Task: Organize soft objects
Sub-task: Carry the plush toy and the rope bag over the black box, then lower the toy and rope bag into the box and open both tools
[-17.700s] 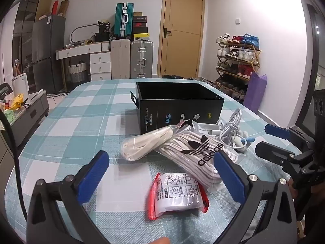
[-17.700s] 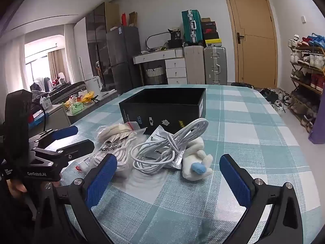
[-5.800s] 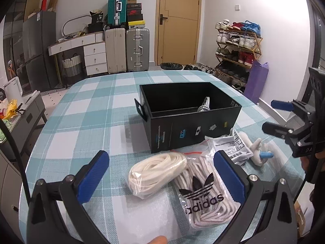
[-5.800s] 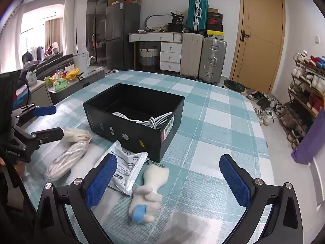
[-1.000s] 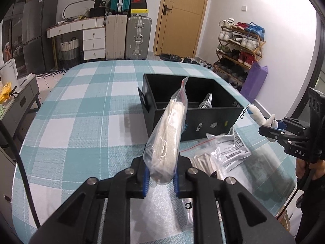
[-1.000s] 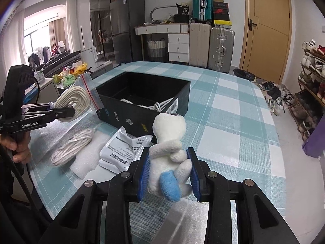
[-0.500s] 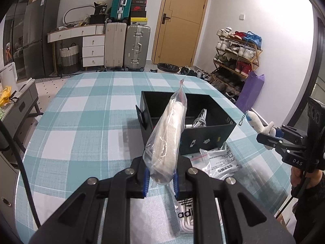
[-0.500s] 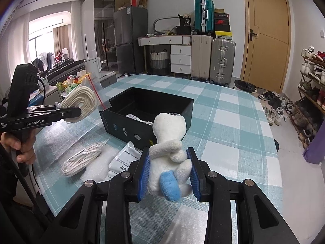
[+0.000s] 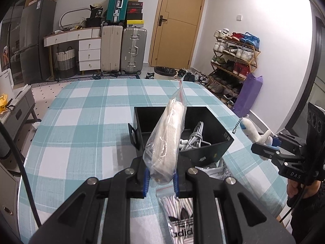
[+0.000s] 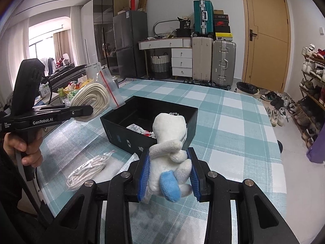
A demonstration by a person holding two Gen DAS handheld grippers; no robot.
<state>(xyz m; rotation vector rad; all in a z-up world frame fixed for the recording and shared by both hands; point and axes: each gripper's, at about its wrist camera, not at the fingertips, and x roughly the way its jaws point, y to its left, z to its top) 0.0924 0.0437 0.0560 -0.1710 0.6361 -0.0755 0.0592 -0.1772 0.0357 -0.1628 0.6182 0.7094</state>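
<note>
1. Left claw (image 9: 160, 180) pinched shut on the lower end of a clear bag of white cord (image 9: 166, 138), with the rest standing up and away from the jaws, red seal strip topmost.
2. Probably gripped low so that the bag could be tipped forward into the black box (image 9: 211, 148) just ahead of and below the claw.
3. Right claw (image 10: 168, 174) pressed against both sides of a white plush toy (image 10: 168, 142), squeezing its soft body, head up and blue patch nearest the camera.
4. Held above the checked tablecloth (image 10: 233, 126), box directly ahead of the jaws; judged to be the next thing bound for the box.
5. Already in the box: a coil of white cable (image 9: 195, 138) and a small printed packet (image 10: 135, 128).
6. Left lying on the cloth below and to the left of the right claw: another bag of white cord (image 10: 89, 168); beneath the left claw, a striped bag with a logo (image 9: 180, 219).
7. Hard to tell: most of the box floor, blocked by the held bag in one view and by the toy in the other.
8. Cut off: the striped bag behind the left claw's frame; the person, apart from a hand (image 10: 22, 146) on the left handle.
</note>
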